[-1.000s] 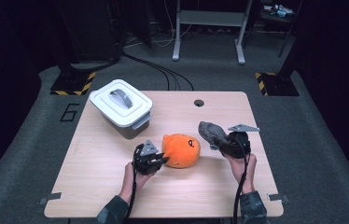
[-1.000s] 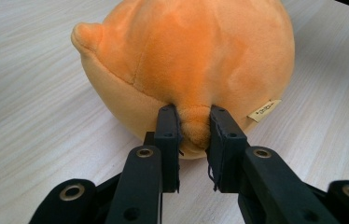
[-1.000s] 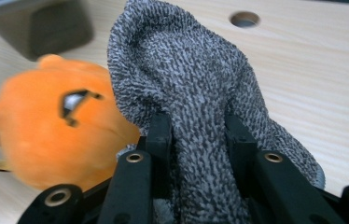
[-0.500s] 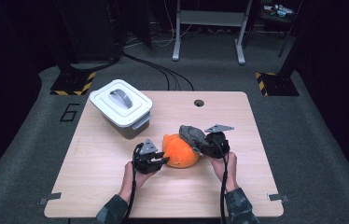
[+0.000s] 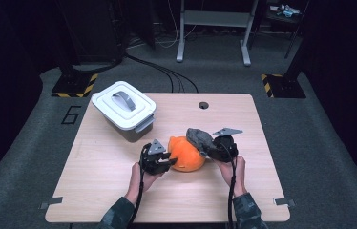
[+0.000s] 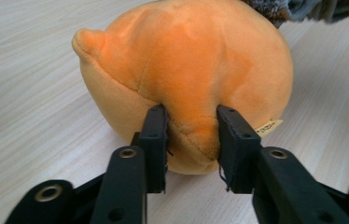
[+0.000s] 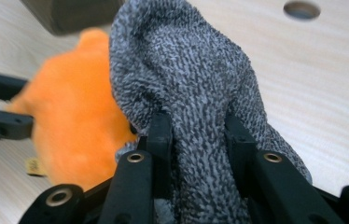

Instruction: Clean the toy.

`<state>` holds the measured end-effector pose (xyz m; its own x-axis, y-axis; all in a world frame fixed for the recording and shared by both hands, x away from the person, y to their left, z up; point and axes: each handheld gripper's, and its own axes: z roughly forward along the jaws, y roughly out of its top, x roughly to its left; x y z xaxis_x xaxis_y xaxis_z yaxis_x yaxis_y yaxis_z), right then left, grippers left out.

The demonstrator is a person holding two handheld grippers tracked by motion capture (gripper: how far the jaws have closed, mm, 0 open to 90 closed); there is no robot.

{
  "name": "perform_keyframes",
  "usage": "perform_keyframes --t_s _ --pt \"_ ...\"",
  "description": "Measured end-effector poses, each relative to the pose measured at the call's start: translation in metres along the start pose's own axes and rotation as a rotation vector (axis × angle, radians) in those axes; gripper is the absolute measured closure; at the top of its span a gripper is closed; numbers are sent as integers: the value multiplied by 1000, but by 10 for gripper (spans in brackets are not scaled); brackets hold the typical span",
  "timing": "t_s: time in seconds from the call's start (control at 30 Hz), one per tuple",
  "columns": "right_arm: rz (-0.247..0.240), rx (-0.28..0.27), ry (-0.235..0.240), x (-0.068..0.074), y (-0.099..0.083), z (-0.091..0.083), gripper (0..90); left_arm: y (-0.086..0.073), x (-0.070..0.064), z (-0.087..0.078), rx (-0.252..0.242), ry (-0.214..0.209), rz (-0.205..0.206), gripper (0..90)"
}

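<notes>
A round orange plush toy point(image 5: 185, 153) lies on the wooden table point(image 5: 119, 191), near its middle. My left gripper point(image 5: 167, 158) is shut on a fold of the plush toy point(image 6: 186, 79) from its left side. My right gripper point(image 5: 208, 149) is shut on a grey knitted cloth point(image 5: 199, 138), which rests against the toy's upper right. In the right gripper view the grey cloth point(image 7: 196, 88) bulges between the jaws, with the orange toy point(image 7: 74, 121) behind it at left.
A white lidded box point(image 5: 123, 109) with a grey handle stands at the table's back left. A round cable hole point(image 5: 203, 105) is near the far edge. The floor beyond holds cables and stand feet.
My right gripper has carried the grey cloth leftward from the table's right side until it touches the orange toy. The left gripper has kept its hold.
</notes>
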<state>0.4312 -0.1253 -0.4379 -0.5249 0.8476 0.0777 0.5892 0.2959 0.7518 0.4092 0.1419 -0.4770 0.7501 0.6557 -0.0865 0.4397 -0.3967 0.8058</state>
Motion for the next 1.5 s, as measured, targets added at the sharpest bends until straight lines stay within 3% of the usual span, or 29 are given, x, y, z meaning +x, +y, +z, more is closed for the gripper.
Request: perform_keyframes --t_s 0.13,0.2,0.3,0.43,0.7,0.97,1.13,1.27,1.3,1.4,1.5 --pt "-26 -44 32 13 19 -11 690 1 -3 1 -7 0 12 696" --pt "-53 -40 40 23 28 -11 690 1 -4 1 -12 3 17 702" --pt "-97 -9 54 38 38 1 689 1 -5 1 -6 4 15 718" --pt "-106 37 25 46 35 23 690 -2 -4 2 2 18 -6 731" --pt "-82 51 1 33 28 23 693 -5 -4 4 -6 10 -20 743" --pt "-2 84 -69 -6 8 18 694 -6 -4 4 -14 6 -28 742" --pt "12 79 -93 -14 5 9 693 -6 -4 4 -17 11 -24 742" --pt "-7 10 -53 1 18 -8 692 -4 -5 3 -15 13 -15 741" --pt "-50 -7 -32 8 24 -11 692 -4 -5 3 -15 11 -14 742" --pt "-95 -7 10 33 34 -7 691 -2 -6 3 -8 12 -5 741" --pt "-123 48 27 48 34 8 692 -2 -6 2 0 15 -8 742"
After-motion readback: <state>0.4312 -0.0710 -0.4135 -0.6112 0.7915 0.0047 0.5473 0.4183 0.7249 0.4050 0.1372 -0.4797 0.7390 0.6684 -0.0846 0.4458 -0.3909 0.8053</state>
